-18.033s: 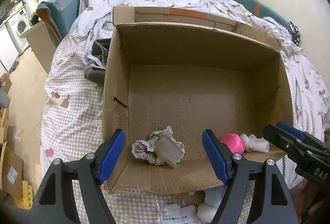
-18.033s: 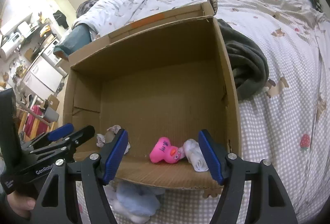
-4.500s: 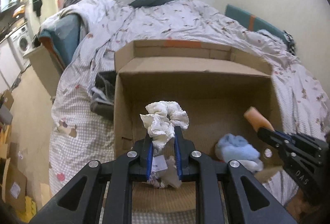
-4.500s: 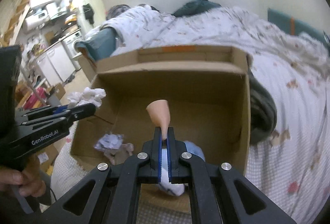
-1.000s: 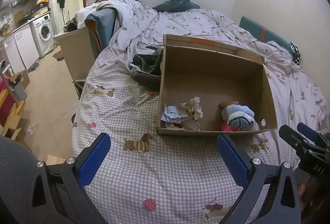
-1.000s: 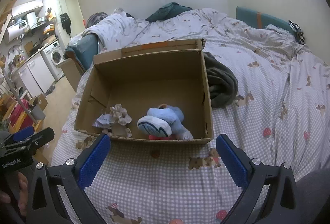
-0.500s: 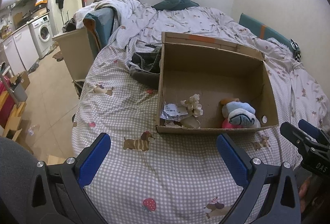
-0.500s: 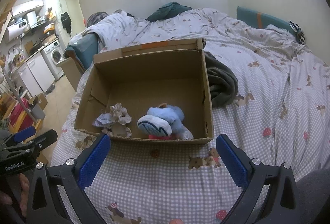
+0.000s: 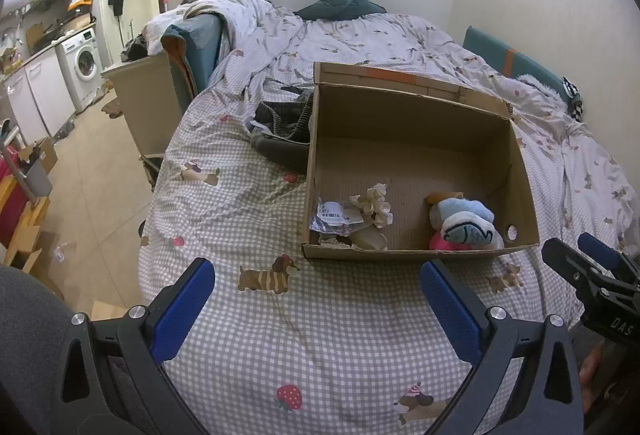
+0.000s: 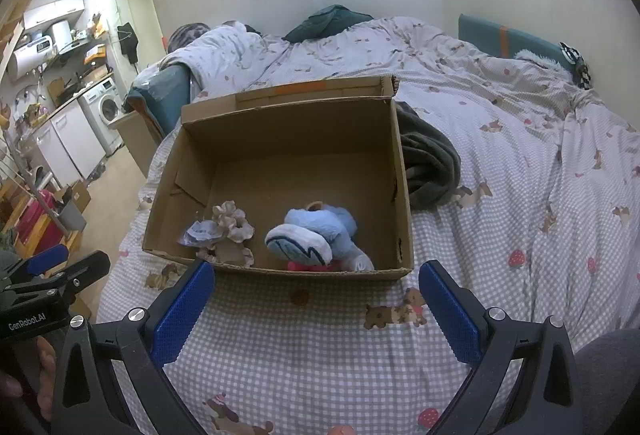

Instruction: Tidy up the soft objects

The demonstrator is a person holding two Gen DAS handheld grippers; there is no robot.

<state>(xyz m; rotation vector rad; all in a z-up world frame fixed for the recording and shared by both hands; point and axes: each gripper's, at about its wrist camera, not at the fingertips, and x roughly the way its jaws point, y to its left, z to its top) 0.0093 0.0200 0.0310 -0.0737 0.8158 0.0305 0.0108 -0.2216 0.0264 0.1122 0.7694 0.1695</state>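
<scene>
Both grippers are hanging wide and holding nothing: the left gripper (image 9: pixel 316 299) is spreading its blue pads across the lower frame, and the right gripper (image 10: pixel 316 299) is doing likewise in its own view. Beyond them, mid-frame, a cardboard box (image 9: pixel 412 115) is sitting on the checked bed (image 9: pixel 280 335). Inside, near its front wall, a cream scrunchie (image 9: pixel 376 209) is lying at the left beside a crumpled wrapper (image 9: pixel 334 215), and a blue plush toy (image 10: pixel 316 231) is resting at the right over something pink (image 9: pixel 442 243).
</scene>
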